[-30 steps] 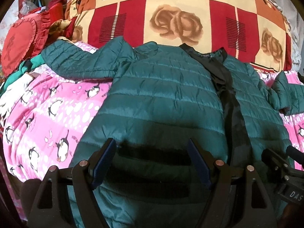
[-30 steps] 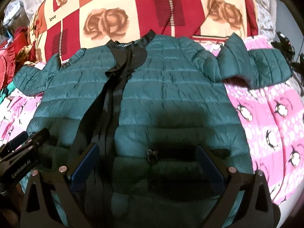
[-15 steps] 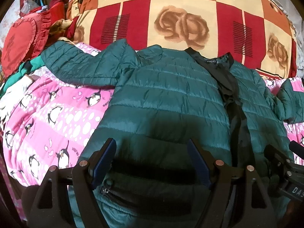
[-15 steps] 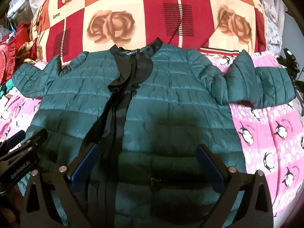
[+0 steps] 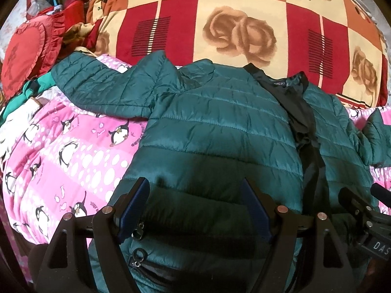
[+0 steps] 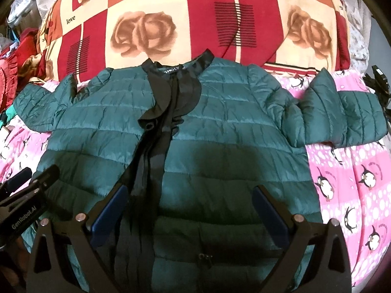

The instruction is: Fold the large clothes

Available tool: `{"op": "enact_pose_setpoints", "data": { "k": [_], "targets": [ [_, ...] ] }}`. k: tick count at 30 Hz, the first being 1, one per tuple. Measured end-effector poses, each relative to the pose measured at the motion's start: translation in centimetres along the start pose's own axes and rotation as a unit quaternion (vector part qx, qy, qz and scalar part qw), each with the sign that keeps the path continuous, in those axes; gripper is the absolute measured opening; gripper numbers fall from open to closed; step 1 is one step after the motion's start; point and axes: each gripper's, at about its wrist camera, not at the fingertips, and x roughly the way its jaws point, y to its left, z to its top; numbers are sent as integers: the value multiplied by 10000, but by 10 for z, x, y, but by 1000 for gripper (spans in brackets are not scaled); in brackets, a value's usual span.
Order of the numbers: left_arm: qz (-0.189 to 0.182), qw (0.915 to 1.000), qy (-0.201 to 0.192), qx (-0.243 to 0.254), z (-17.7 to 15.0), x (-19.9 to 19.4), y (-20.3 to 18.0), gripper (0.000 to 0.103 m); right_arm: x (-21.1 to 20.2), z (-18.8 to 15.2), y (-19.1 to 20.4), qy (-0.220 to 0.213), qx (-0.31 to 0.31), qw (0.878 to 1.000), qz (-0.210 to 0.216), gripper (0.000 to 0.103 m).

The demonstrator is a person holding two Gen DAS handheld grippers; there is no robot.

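Note:
A dark green quilted jacket lies front up on the bed, collar toward the far side, black placket down the middle, both sleeves spread out. It also shows in the right wrist view. My left gripper is open and empty above the jacket's lower left front, near a pocket zipper. My right gripper is open and empty above the lower right front. The left gripper also shows at the left edge of the right wrist view, and the right gripper at the right edge of the left wrist view.
A pink penguin-print bedsheet covers the bed and shows in the right wrist view. A red and cream rose-pattern blanket is heaped behind the collar. A red ruffled cushion and other cloth lie at the far left.
Both grippers have pulled back toward the jacket's hem and risen, so more of the jacket and the pocket zippers show. Both stay open. The jacket has not moved.

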Motion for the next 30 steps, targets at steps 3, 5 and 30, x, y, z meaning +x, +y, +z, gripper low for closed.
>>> {"op": "enact_pose_setpoints", "data": {
  "k": [3, 5, 30],
  "targets": [
    [24, 10000, 28, 0, 0, 3, 0, 50, 4, 3, 1, 32, -19, 10000, -33, 103],
    [48, 10000, 33, 4, 0, 5, 0, 50, 6, 5, 0, 36, -14, 10000, -50, 103],
    [220, 9996, -101, -155, 43, 28, 16, 50, 33, 48, -3, -15, 265, 9996, -2, 103]
  ]
}}
